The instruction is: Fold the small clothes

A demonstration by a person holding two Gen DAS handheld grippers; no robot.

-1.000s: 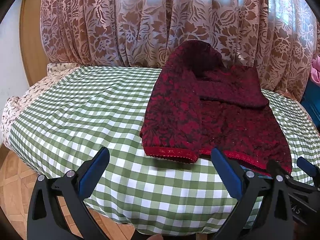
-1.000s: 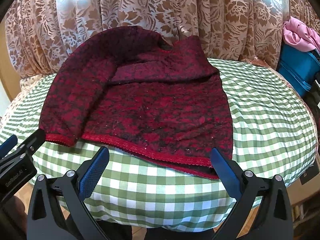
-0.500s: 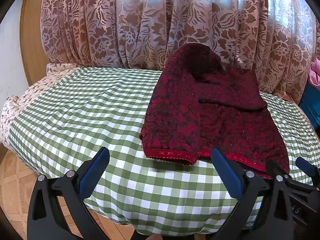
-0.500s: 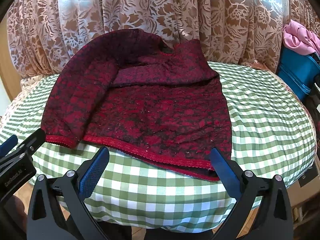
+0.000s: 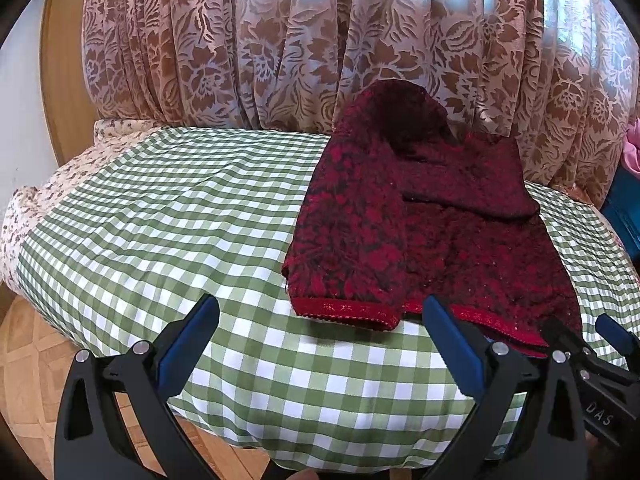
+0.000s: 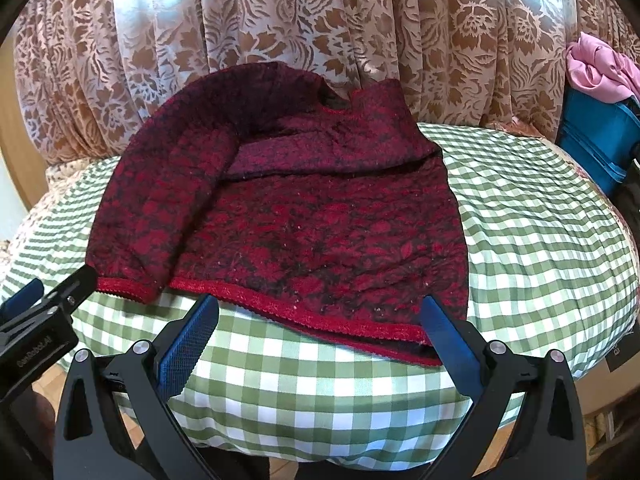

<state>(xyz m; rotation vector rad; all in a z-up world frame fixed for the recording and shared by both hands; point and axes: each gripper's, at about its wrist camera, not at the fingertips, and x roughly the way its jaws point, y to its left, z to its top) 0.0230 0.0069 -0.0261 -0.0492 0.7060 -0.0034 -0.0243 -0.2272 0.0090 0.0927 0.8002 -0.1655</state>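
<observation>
A dark red patterned sweater (image 5: 432, 220) (image 6: 304, 216) lies on the green checked tablecloth (image 5: 180, 216) (image 6: 540, 216). Both sleeves are folded in over its body, and the red hem faces me. My left gripper (image 5: 320, 322) is open, hovering just short of the hem's left end. My right gripper (image 6: 320, 320) is open too, its blue pads on either side of the hem's right half, a little above the cloth. Each gripper shows at the edge of the other's view: the right gripper (image 5: 592, 344) and the left gripper (image 6: 44, 304).
A brown floral lace curtain (image 5: 320, 40) hangs right behind the table, touching the sweater's top. A blue crate (image 6: 600, 136) with pink clothes (image 6: 600, 68) stands at the right. Parquet floor (image 5: 36, 356) lies below the table's front edge.
Both grippers have backed away slightly and risen a little; the sweater sits a bit lower and farther in both views. The sweater itself has not moved.
</observation>
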